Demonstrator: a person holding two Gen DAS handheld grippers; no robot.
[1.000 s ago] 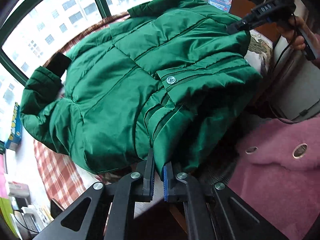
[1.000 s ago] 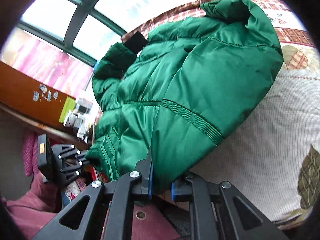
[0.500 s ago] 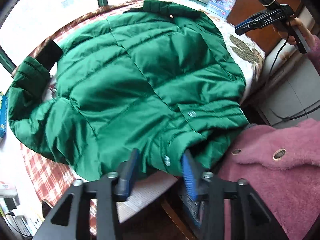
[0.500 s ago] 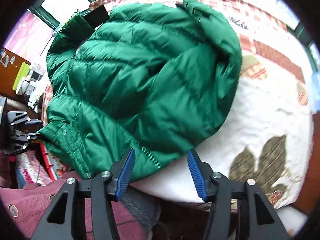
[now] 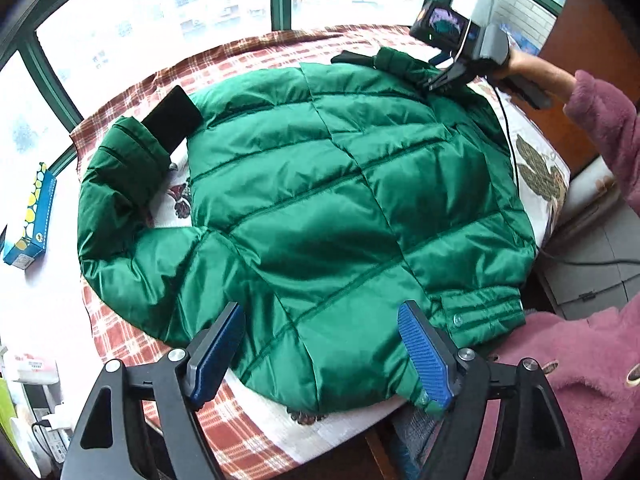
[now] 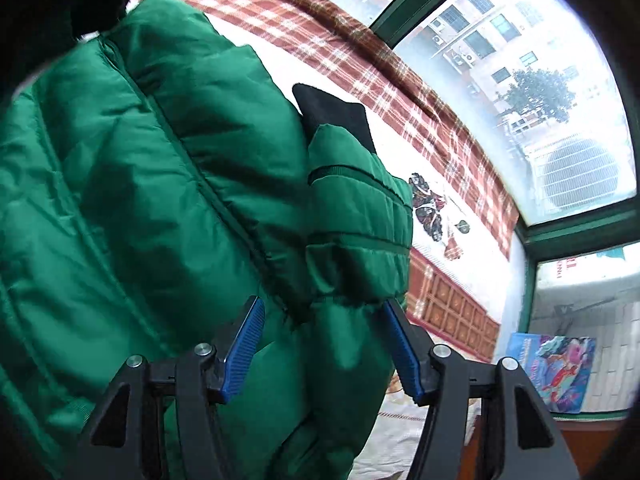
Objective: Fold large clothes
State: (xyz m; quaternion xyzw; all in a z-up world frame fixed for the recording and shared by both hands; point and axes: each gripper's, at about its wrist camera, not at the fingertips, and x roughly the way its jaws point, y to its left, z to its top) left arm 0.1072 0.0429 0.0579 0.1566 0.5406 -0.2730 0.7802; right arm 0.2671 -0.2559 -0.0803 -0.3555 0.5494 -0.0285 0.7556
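Across the plaid bedspread (image 5: pixel 132 340) the green puffer jacket (image 5: pixel 320 208) lies spread flat, ready for folding. Left gripper (image 5: pixel 320 346) has just opened, released above the hem; right gripper (image 6: pixel 322 350) hangs open, its pads straddling the far sleeve (image 6: pixel 356 236) for the next fold.

One green puffer jacket (image 5: pixel 320 200) lies across one plaid-bordered bedspread (image 5: pixel 256 52), with two sleeves in view, the left-hand one (image 5: pixel 120 184) bent back and the other (image 6: pixel 356 220) lying at the far side, each ending in one black knit cuff (image 5: pixel 172 120), two cuffs in all. Two snap buttons (image 5: pixel 456 319) show on the hem band. Two handheld grippers work the scene, the left gripper (image 5: pixel 320 356) and the right gripper (image 6: pixel 324 352), each with two blue-padded fingers. One blue box (image 5: pixel 30 220) sits on the windowsill. One person's hand (image 5: pixel 532 74) shows, in one pink fleece sleeve (image 5: pixel 604 128). One illustrated picture book (image 6: pixel 556 372) leans by the wall.
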